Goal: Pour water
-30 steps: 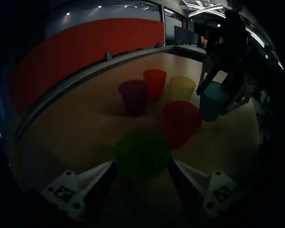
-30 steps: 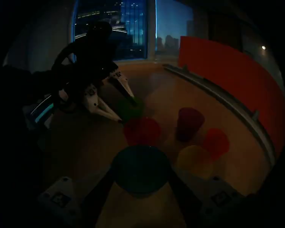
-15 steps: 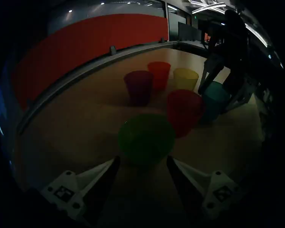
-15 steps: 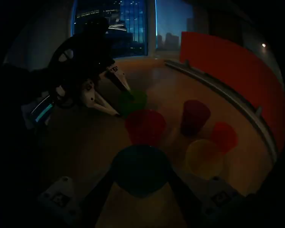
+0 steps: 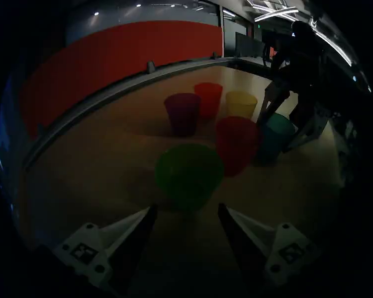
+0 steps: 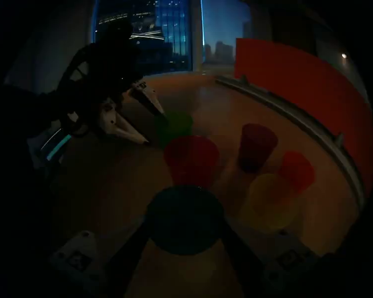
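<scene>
Right gripper (image 6: 185,226), as I run it from afar: its two fingers close in on either side of the teal cup (image 6: 185,208), and I judge it clenched on that cup, though the light is too dim to see the contact itself. The cup stands upright between the fingers, long axis vertical, mouth to the ceiling; I cannot tell whether it holds water. Straight ahead of it along the fingers, and just beside it, stands the red cup (image 6: 191,159), also upright and open at the top, on the wooden table (image 6: 112,188). This is the relation the pour turns on: the receiver lies directly forward of the carried cup, so I judge that a tilt of the teal rim away from the camera would send water toward the red mouth. The right gripper is the nearer of the two to the red cup. Left gripper (image 5: 186,208): fingers spread and released, with the green cup (image 5: 189,171) upright just past the fingertips, not between them. The green cup sits on the far side of the red one from the teal cup. To the right in the right gripper view, a yellow cup (image 6: 268,201) stands near, with a purple cup (image 6: 256,146) and an orange cup (image 6: 297,171) beyond it, all upright.
</scene>
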